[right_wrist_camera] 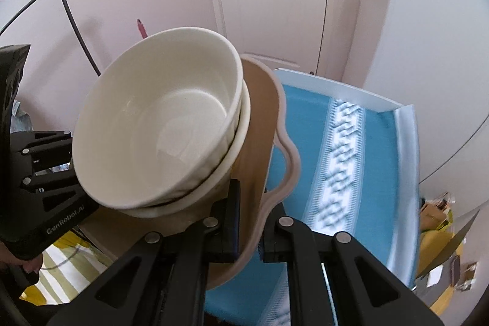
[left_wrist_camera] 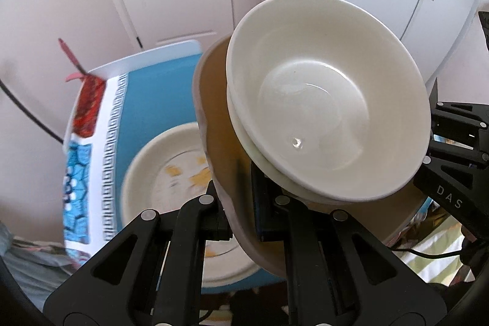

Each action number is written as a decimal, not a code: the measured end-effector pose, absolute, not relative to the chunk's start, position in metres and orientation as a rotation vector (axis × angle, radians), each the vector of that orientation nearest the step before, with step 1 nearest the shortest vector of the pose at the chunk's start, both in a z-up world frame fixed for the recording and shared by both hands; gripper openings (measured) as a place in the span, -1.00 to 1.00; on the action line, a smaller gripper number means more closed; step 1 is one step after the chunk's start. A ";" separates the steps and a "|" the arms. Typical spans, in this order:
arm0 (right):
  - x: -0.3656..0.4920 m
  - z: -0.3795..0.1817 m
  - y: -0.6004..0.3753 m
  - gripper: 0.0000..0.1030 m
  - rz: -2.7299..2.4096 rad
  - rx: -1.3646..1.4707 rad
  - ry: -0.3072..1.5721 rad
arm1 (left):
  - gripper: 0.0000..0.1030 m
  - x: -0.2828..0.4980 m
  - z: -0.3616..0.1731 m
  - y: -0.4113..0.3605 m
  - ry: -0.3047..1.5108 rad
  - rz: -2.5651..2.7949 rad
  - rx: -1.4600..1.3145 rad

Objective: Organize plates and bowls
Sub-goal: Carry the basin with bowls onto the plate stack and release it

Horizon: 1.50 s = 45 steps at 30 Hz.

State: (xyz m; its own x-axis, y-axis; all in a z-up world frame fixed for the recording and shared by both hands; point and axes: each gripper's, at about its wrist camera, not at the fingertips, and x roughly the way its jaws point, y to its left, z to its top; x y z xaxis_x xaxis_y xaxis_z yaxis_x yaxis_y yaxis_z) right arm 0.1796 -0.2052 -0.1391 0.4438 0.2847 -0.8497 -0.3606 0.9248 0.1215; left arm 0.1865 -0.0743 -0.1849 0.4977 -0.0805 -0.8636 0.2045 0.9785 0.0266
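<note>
Tray [left_wrist_camera: 214, 100]: one; tan, smooth matte surface, paler raised wavy rim with a loop handle seen in the right wrist view [right_wrist_camera: 287, 161]. Held off the bench, tilted. Contents: the bowls listed next.

Bowls [left_wrist_camera: 330, 100]: two, white glazed ceramic, round, deep, nested one inside the other; only the rim of the lower bowl [left_wrist_camera: 244, 124] shows under the upper. Both appear empty; the upper one has a glossy interior with a small bright glint. In the right wrist view the stack [right_wrist_camera: 165, 127] sits just ahead of the tool and to its left.

Left tool [left_wrist_camera: 241, 222]: black, two fingers, clenched on the tray's rim, one pad above the tray surface and one below. The bowls lie directly ahead of it and slightly right.

Right tool [right_wrist_camera: 247, 231]: black, two fingers, clamped on the opposite edge of the tray beside the loop handle. It also shows at the right edge of the left wrist view [left_wrist_camera: 452, 155].

Plate [left_wrist_camera: 165, 173]: one, white, round, shallow, with yellowish food smears; lying on the bench below and left of the left tool, partly hidden by the tray.

Bench cloth [left_wrist_camera: 159, 87]: one, blue woven fabric with a white key-pattern border, over a white bench edge [right_wrist_camera: 342, 87]; blurred.
</note>
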 end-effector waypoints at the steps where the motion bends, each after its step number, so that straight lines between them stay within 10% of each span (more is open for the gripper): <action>1: 0.177 -0.141 -0.194 -0.83 0.399 -0.077 1.045 | -0.86 0.185 -0.186 -0.063 1.043 -0.176 0.136; 45: 0.182 -0.209 -0.081 -0.75 0.341 -0.084 1.337 | -0.76 0.199 -0.261 0.029 1.302 -0.307 0.219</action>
